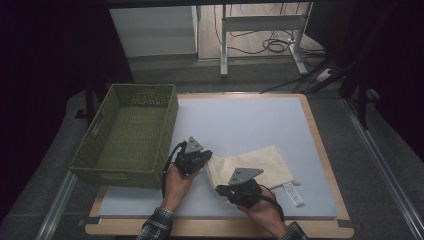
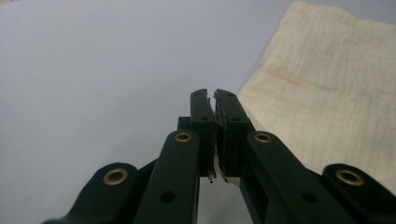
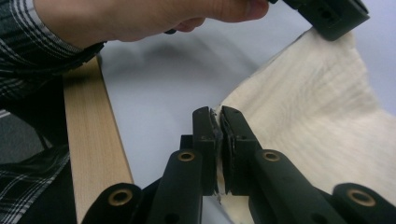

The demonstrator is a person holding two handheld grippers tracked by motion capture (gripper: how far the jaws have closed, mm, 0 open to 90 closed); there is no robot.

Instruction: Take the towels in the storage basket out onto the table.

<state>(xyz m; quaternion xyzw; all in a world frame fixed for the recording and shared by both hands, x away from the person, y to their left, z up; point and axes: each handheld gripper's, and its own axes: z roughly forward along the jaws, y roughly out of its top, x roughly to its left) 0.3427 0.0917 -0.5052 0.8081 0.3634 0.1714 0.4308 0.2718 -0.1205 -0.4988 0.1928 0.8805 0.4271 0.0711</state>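
Note:
A cream cloth [image 1: 260,162] lies on the pale blue mat [image 1: 240,120], its left side raised and wrinkled. My left gripper [image 1: 206,159] is shut on the cloth's far left corner. In the left gripper view its jaws [image 2: 215,100] meet with a sliver of fabric pinched low between the pads, the cloth [image 2: 327,93] spreading to the right. My right gripper [image 1: 221,189] is shut on the near left corner. Its jaws [image 3: 218,116] are pressed together on the cloth's edge [image 3: 317,116]. The other gripper [image 3: 327,16] and its hand [image 3: 149,18] appear beyond.
A green woven basket [image 1: 120,177] stands at the mat's left side, just left of my left hand. A white label strip [image 1: 294,194] sticks out near the cloth's near right corner. The table's wooden edge [image 3: 91,140] runs beside the mat.

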